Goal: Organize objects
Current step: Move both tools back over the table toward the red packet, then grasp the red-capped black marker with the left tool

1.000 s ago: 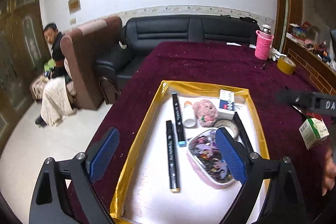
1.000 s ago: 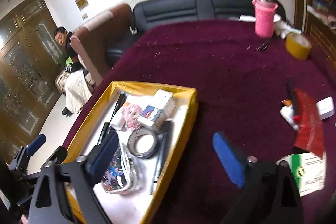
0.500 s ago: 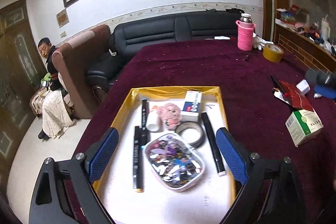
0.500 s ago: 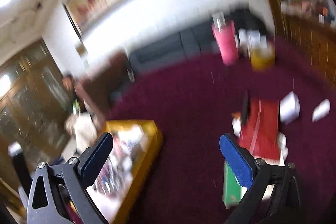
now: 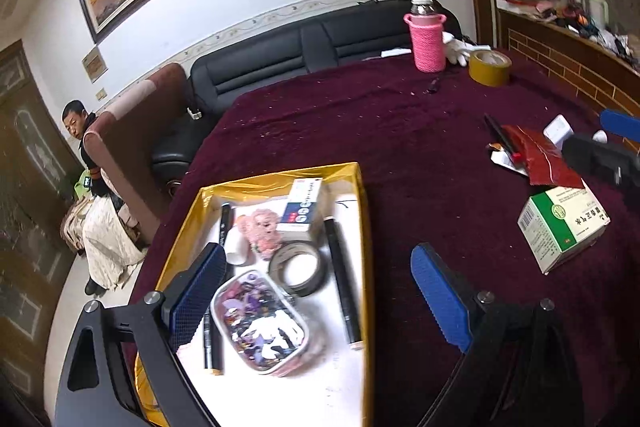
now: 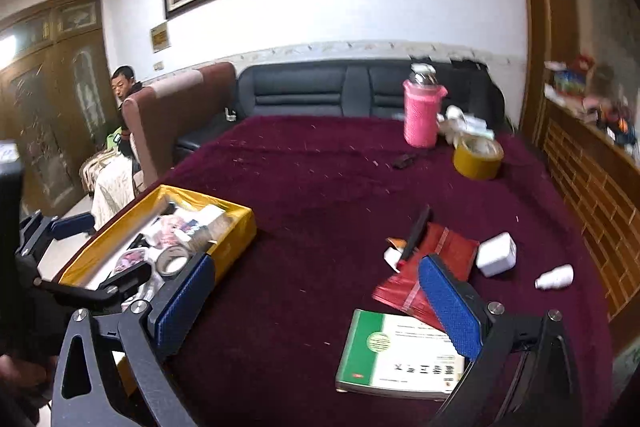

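Observation:
A gold-rimmed tray (image 5: 280, 173) on the maroon cloth holds a clear sticker pouch (image 5: 260, 323), a tape ring (image 5: 296, 269), a pink plush (image 5: 262, 227), a blue-white box (image 5: 302, 205) and black markers (image 5: 344, 287). My left gripper (image 5: 320, 299) is open above the tray's right rim, holding nothing. To the right, my right gripper (image 6: 318, 307) is open and empty over bare cloth. Just ahead of it lie a green-white box (image 6: 400, 351), a red packet (image 6: 448, 247), a black pen (image 6: 416, 231), a white adapter (image 6: 496, 253) and a small white bottle (image 6: 554, 277).
At the table's far end stand a pink knit-covered bottle (image 6: 422, 115) and a yellow tape roll (image 6: 478, 157). A black sofa (image 5: 320, 43) lies behind the table. A person sits by an armchair (image 5: 136, 131) at the left, and a cluttered wooden ledge (image 6: 592, 155) runs along the right.
The right gripper swung from beside the tray to the loose items on the right. The left gripper shifted right, so the tray now sits left in its view.

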### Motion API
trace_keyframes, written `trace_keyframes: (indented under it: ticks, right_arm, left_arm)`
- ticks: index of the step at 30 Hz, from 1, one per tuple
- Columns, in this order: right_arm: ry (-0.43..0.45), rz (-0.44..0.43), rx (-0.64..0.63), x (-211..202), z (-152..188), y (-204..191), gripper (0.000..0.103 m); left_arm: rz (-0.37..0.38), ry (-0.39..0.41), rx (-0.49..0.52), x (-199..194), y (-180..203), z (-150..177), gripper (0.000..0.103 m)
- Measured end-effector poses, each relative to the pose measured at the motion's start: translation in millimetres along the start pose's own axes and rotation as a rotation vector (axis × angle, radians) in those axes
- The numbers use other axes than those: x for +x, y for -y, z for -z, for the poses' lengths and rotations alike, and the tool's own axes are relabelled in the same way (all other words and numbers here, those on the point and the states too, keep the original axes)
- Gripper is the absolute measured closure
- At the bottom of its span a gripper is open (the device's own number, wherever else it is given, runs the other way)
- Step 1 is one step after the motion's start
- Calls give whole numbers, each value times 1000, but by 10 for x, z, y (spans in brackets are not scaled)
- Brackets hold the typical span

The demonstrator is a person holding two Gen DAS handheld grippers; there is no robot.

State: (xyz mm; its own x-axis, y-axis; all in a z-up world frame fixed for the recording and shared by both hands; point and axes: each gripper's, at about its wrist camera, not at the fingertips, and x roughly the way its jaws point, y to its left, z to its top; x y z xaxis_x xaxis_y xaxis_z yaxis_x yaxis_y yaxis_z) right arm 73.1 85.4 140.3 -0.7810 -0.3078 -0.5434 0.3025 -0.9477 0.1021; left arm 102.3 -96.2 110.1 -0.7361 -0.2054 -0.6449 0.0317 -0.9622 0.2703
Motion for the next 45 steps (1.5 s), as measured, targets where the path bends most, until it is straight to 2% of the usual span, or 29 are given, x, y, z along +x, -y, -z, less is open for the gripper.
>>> trace_keyframes:
  ticks: [3,7,11,15,19,23,29,30,32,33,34,35,36,41,43,45]
  right_arm:
    - [3,43,45,16,-20,313,0]
    - [24,140,78,61,-118,747,0]
    - [34,178,138,148,-166,1158,0]
    - [31,174,221,254,-77,1480,0]
    - [45,157,316,320,94,1734,0]
    - [20,161,408,385,185,1979,0]
    - [20,135,486,360,225,2102,0]
    - [20,137,483,358,223,2102,0]
    - [19,137,473,358,216,2077,0]
    - [18,138,466,360,213,2064,0]
    - [15,140,460,364,213,2051,0]
    - [14,140,458,364,213,2042,0]
    - [11,141,454,367,210,2028,0]
    - [-3,138,455,403,223,2026,0]
    - [-11,133,461,419,232,2032,0]
    - [-13,131,466,419,243,2037,0]
  left_arm:
    - [31,-28,7,92,121,-38,10]
    - [134,-81,-30,295,283,-139,10]
    - [221,-120,-75,510,482,-259,10]
    - [319,-122,-74,671,779,-399,10]
    - [353,-112,-66,844,992,-640,10]
    - [418,-124,-94,1083,1177,-876,10]
    - [429,-134,-47,1560,1500,-1235,10]
    - [438,-147,-28,1643,1570,-1283,11]
    - [463,-170,13,1770,1699,-1350,28]
    - [470,-182,31,1816,1748,-1366,32]
    - [471,-196,53,1866,1803,-1370,42]
    - [473,-211,79,1916,1862,-1366,57]
    - [489,-224,108,1960,1919,-1359,60]
    - [504,-226,172,1978,2057,-1383,62]
    - [474,-243,214,2036,2153,-1329,62]
    - [468,-232,213,2066,2180,-1308,62]
